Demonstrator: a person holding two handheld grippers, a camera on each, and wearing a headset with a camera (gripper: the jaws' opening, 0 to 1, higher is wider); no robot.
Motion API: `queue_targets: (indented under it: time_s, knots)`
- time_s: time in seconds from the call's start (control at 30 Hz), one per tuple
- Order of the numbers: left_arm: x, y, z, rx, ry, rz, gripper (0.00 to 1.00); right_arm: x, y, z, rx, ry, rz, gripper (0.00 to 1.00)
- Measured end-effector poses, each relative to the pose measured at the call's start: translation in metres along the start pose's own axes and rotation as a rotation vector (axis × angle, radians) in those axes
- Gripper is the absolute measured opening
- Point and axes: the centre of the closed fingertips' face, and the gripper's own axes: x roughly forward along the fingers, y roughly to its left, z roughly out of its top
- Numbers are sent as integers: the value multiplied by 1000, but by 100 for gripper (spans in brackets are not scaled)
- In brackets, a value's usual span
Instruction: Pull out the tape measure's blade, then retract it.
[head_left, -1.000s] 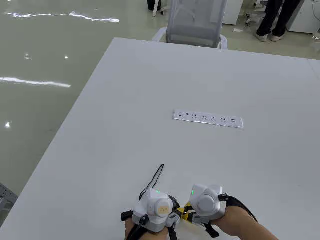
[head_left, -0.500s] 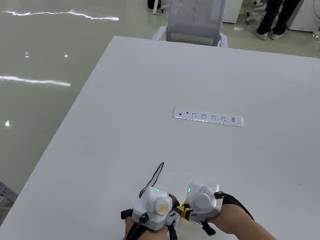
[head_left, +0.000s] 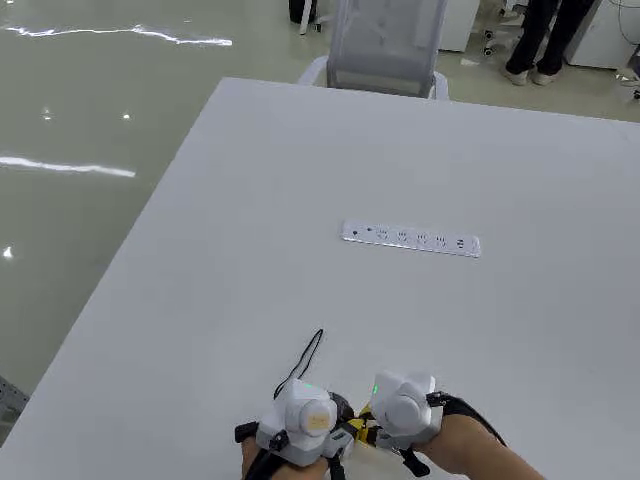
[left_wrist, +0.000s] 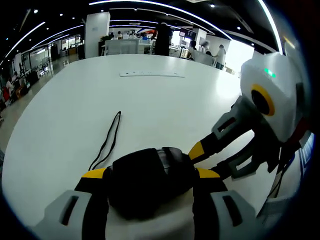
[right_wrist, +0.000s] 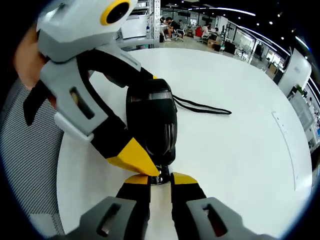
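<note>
A black tape measure sits between the yellow-tipped jaws of my left gripper, which is shut on its body. Its black wrist cord trails over the white table. In the right gripper view the case stands upright just beyond my right gripper, which is shut on the small metal end tab of the blade at the case's base. No length of blade shows between them. In the head view the left gripper and right gripper meet at the table's near edge, with the cord just ahead.
A white power strip lies across the middle of the table. A grey mesh chair stands at the far edge, and a person's legs show beyond it. The table's left edge drops to a glossy floor.
The head camera has shifted a little, so everything sits slightly lower in the picture. Both grippers stay pressed close together around the tape measure.
</note>
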Motion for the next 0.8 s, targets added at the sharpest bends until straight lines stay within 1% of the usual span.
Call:
queue_targets:
  time_s: [0.03, 0.07, 0.1, 0.13, 0.17, 0.2, 0.23, 0.27, 0.3, 0.33, 0.37, 0.4, 0.43, 0.47, 0.5, 0.53, 0.57, 0.6, 0.63, 0.7, 0.73, 0.77, 0.8]
  knots:
    - [-2, -2, 1, -17, -1, -31, 66, 0, 0, 0, -1, 0, 1, 14]
    - [-7, 1, 14, 2, -73, -52, 66, -1, 0, 0, -5, -1, 1, 14]
    - [-12, 6, 25, 48, -140, -45, 68, -1, 0, 0, -8, -1, 1, 14]
    - [-16, 7, 28, 79, -155, -71, 71, 0, 0, 0, -16, -1, 2, 14]
    - [-18, 5, 26, 82, -142, -104, 72, 0, 0, 0, -16, -2, 3, 14]
    - [-20, 6, 26, 95, -139, -126, 72, 0, -1, 0, -15, -4, 4, 14]
    - [-21, 8, 28, 125, -148, -148, 73, 1, -1, -1, -15, -6, 5, 15]
    - [-22, 8, 30, 148, -165, -171, 75, 0, -1, 0, -16, -8, 6, 15]
    - [-26, 4, 32, 174, -178, -216, 78, -1, -1, 1, -15, -8, 6, 15]
    - [-27, 3, 30, 199, -171, -237, 80, 0, -1, 1, -16, -8, 7, 15]
    - [-27, 3, 28, 220, -164, -253, 81, 0, -1, 0, -16, -9, 6, 15]
    - [-28, -1, 22, 241, -142, -295, 80, 0, -1, 0, -16, -9, 5, 15]
    - [-27, -2, 17, 261, -117, -311, 78, -1, 0, 1, -18, -8, 4, 15]
    - [-26, -1, 11, 309, -92, -320, 76, 0, -1, 0, -20, -7, 2, 15]
    - [-25, 0, 9, 338, -87, -320, 72, 0, -1, 0, -22, -6, 2, 15]
    - [-23, 1, 6, 353, -77, -314, 71, -1, 0, 0, -23, -5, 1, 15]
    - [-21, 5, 2, 353, -43, -294, 71, -1, 0, 1, -24, -4, 0, 15]
    - [-20, 9, -1, 344, -19, -273, 73, -1, 0, 1, -23, -4, -1, 15]
    - [-18, 13, -3, 317, -10, -256, 74, -1, 0, 1, -20, -5, -3, 15]
    - [-18, 16, -4, 256, 1, -236, 75, 0, -1, 0, -11, -8, -4, 16]
    - [-19, 16, -5, 212, 6, -230, 76, -1, -1, 1, -8, -9, -8, 16]
    - [-19, 15, -3, 174, -2, -225, 77, -1, -1, -1, -5, 0, -9, 23]
    - [-19, 17, -2, 111, -8, -206, 80, -1, -2, 2, -17, -15, -15, 26]
